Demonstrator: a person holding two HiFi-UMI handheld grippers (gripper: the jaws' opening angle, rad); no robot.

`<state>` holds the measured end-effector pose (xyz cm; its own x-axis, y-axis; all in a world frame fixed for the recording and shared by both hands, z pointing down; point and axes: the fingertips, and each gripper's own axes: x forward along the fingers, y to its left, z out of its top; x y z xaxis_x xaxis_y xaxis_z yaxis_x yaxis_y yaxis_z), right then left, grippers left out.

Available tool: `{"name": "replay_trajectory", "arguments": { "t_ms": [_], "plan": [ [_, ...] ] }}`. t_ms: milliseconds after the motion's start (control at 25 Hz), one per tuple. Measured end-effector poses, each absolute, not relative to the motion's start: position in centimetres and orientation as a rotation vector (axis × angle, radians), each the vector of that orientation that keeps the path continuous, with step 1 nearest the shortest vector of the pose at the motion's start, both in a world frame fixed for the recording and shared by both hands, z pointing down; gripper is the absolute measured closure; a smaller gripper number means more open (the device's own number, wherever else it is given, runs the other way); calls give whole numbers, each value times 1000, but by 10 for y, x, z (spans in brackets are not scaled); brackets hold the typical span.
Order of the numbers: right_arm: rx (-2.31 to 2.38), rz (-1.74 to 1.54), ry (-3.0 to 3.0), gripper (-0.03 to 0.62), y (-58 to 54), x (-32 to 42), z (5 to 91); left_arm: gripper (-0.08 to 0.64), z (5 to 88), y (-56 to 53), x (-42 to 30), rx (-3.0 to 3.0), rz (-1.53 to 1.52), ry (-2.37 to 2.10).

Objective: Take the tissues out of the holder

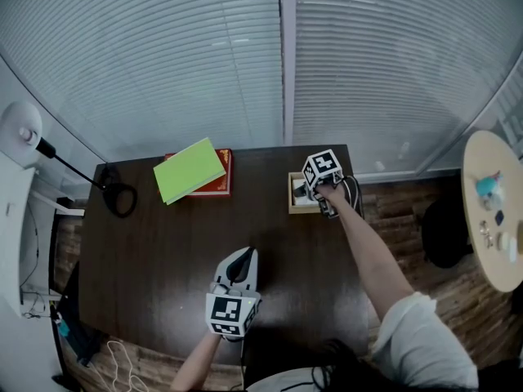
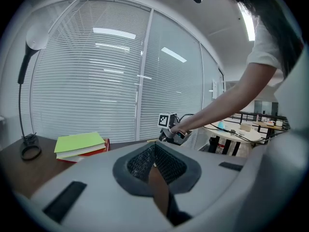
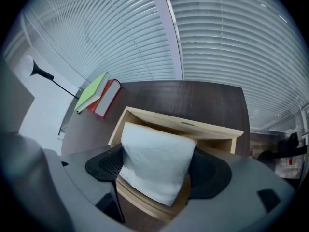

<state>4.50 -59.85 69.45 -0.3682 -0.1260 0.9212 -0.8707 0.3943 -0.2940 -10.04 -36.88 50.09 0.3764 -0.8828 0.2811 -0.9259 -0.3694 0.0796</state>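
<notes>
A light wooden tissue holder (image 3: 203,129) stands near the dark table's far right edge, also seen as the holder (image 1: 294,196) in the head view. A white tissue pack (image 3: 155,166) stands up out of it. My right gripper (image 3: 155,172) reaches down over the holder, its dark pads (image 3: 104,164) lying against both sides of the pack. In the head view this right gripper (image 1: 315,193) covers the tissues. My left gripper (image 1: 242,260) rests over the table's near middle with its jaws together and nothing in them; the left gripper (image 2: 153,164) points toward the holder.
A green book on a red one (image 1: 189,170) lies at the table's back. A black lamp base ring (image 1: 120,198) sits at the left edge, the white lamp (image 1: 20,129) beyond it. A round side table (image 1: 494,211) stands right. Window blinds close the far side.
</notes>
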Motion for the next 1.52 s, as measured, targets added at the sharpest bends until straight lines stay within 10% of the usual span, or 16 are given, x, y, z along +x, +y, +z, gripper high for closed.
{"name": "replay_trajectory", "arguments": {
  "t_ms": [1520],
  "plan": [
    [767,1006,-2048,176,-511,17,580,561,494,-336,-77,2521,330,-1512]
  ]
}}
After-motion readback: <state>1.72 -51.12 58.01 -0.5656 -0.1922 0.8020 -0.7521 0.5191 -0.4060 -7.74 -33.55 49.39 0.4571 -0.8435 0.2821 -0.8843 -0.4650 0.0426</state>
